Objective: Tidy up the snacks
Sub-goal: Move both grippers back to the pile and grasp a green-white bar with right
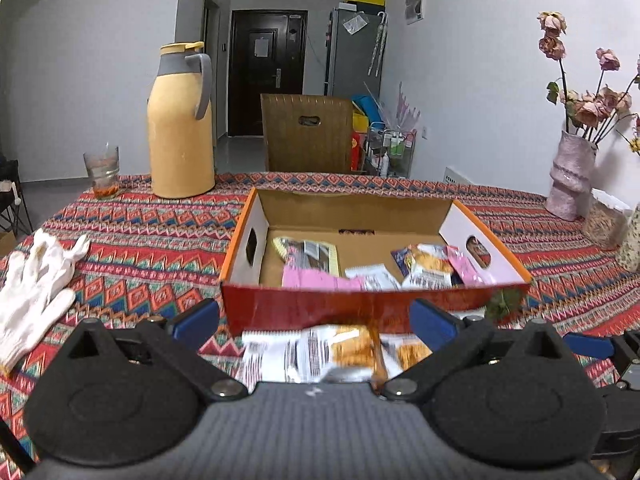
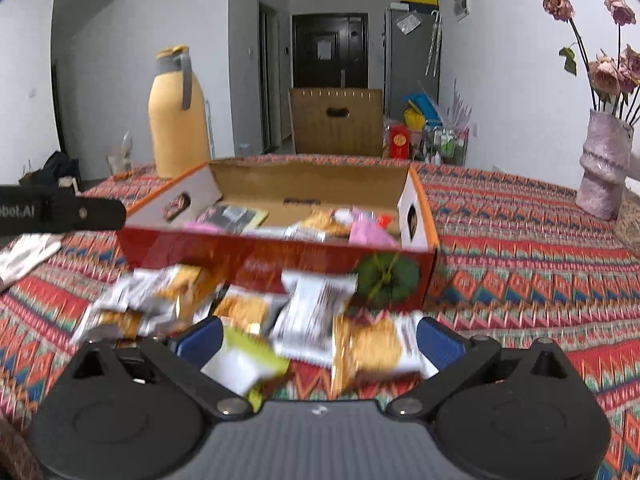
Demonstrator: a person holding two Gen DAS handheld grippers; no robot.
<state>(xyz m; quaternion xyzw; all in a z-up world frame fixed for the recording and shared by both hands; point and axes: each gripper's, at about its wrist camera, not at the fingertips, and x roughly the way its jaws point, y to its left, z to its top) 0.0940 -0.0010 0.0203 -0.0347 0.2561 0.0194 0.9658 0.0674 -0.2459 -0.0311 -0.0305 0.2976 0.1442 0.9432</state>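
A table under a red patterned cloth (image 1: 160, 248) holds an open cardboard box (image 1: 360, 308) with several snack packets (image 1: 430, 266) already lying inside. A yellow jug (image 1: 180, 128) stands behind the box, and white gloves (image 1: 36, 280) lie to its left. More snack packets (image 2: 316, 320) lie blurred on the cloth in front of the box. The left gripper (image 1: 314, 318) is spread wide, holding nothing, with one packet (image 1: 320, 352) between its fingers. The right gripper (image 2: 320, 338) also stands wide apart over the loose pile, gripping nothing.

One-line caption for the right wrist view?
Open right gripper hovers over loose snack packets on the patterned tablecloth, before a partly filled cardboard box.
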